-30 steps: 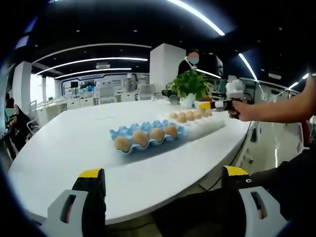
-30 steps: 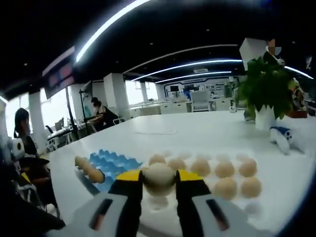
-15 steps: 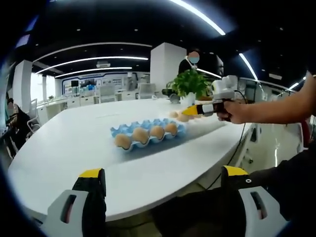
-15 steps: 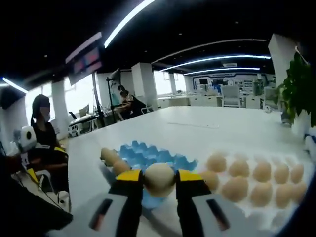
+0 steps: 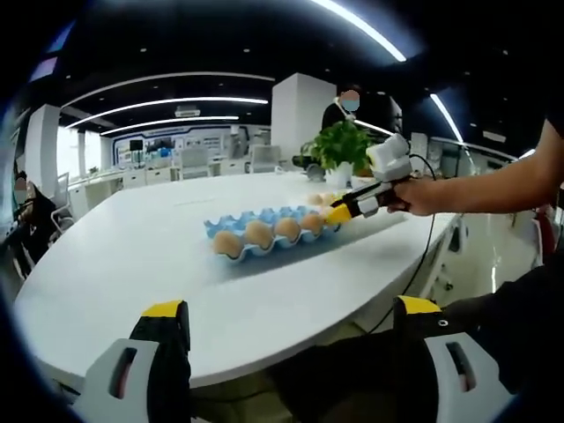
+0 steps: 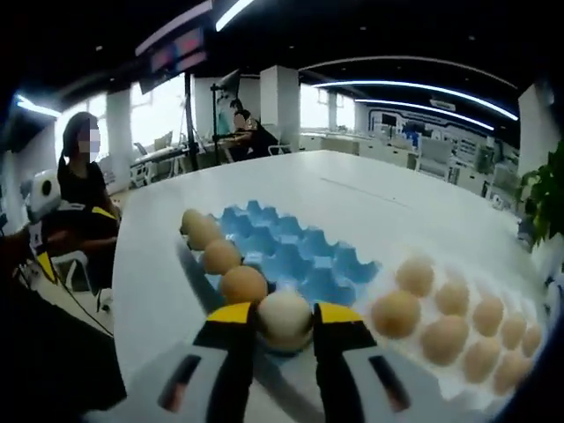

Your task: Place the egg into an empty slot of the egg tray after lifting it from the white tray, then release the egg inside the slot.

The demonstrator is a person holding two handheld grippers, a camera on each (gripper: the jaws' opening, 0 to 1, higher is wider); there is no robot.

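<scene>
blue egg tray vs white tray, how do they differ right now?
Colour: the blue egg tray is bright blue, the white tray plain white. Fill: the blue egg tray has eggs along one edge row and open slots beyond; the white tray's visible slots mostly hold eggs. Both sit side by side on the white table.
</scene>
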